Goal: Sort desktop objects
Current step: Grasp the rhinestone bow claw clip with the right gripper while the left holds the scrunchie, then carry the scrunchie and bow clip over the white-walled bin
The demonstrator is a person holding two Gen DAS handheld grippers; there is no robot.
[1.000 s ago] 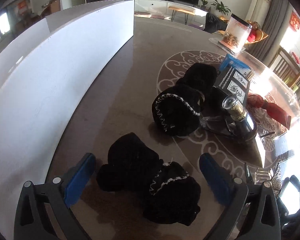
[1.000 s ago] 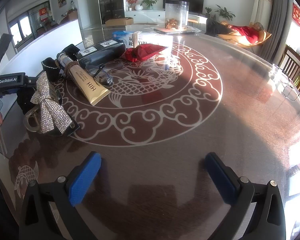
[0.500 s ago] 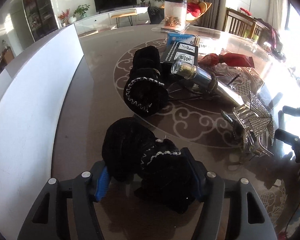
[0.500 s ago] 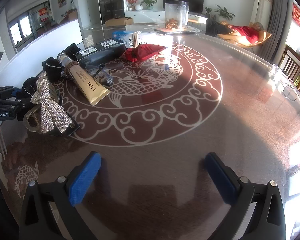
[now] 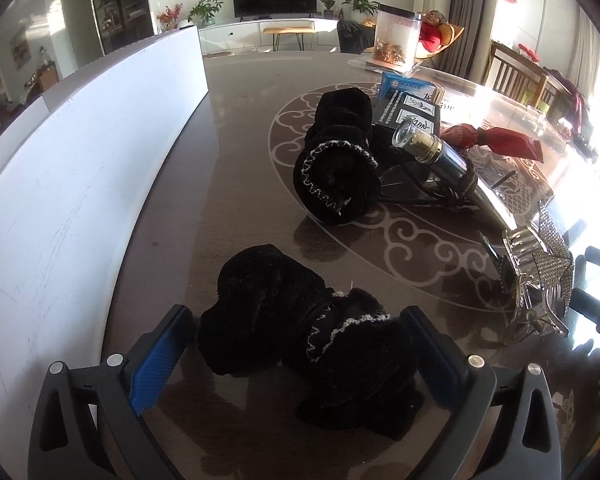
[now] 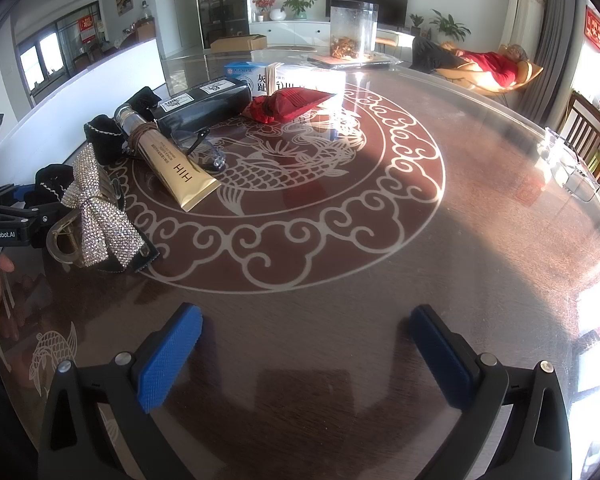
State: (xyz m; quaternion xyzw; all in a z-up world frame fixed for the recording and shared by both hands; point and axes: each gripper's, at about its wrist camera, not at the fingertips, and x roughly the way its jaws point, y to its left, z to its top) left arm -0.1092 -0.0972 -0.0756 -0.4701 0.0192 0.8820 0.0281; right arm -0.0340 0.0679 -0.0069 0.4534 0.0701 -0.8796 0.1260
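On the table [image 5: 240,184], a black velvet pouch [image 5: 300,336] lies between the left gripper's [image 5: 296,344] opening fingers [image 5: 160,356].

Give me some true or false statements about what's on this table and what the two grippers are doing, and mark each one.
1. A black velvet pouch lies between the jaws of the left gripper. True; the jaws are opening and the pads do not press on it.
2. The right gripper holds the gold tube. False: its jaws are open over bare table, nothing between them.
3. The gold tube lies flat. True.
4. The sparkly bow clip sits on the red packet. False: they lie well apart.
5. A second black pouch lies farther along the table. True.
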